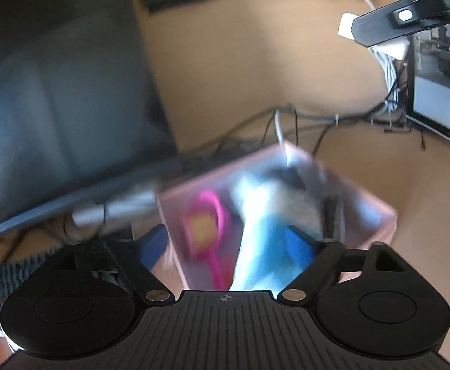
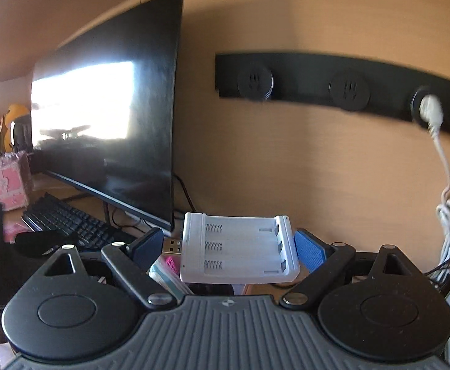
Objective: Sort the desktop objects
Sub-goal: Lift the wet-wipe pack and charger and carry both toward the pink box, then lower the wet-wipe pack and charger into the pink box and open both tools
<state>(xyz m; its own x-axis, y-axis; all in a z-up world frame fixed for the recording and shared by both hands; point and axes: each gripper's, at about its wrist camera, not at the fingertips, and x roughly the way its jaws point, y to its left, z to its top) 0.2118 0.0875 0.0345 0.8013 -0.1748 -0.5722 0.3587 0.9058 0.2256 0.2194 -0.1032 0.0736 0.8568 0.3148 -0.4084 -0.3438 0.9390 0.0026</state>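
Observation:
My left gripper (image 1: 226,243) is open, its blue pads wide apart with nothing pressed between them. Just below and ahead of it sits a blurred translucent pink box (image 1: 376,219) holding a pink looped item (image 1: 212,212) and a blue-and-white item (image 1: 255,222). My right gripper (image 2: 229,248) is shut on a white battery charger (image 2: 240,246), held in the air: one pad is on its USB plug (image 2: 172,246), the other on its far end. In the left wrist view, my right gripper's black finger (image 1: 379,27) shows at the top right with a white corner behind it.
A dark monitor (image 2: 117,123) stands to the left with a black keyboard (image 2: 67,222) in front. A black socket strip (image 2: 348,86) is on the wooden wall, with a white cable (image 2: 447,215) hanging from it. Tangled cables (image 1: 317,123) lie behind the box. A pink gift box (image 2: 4,185) is far left.

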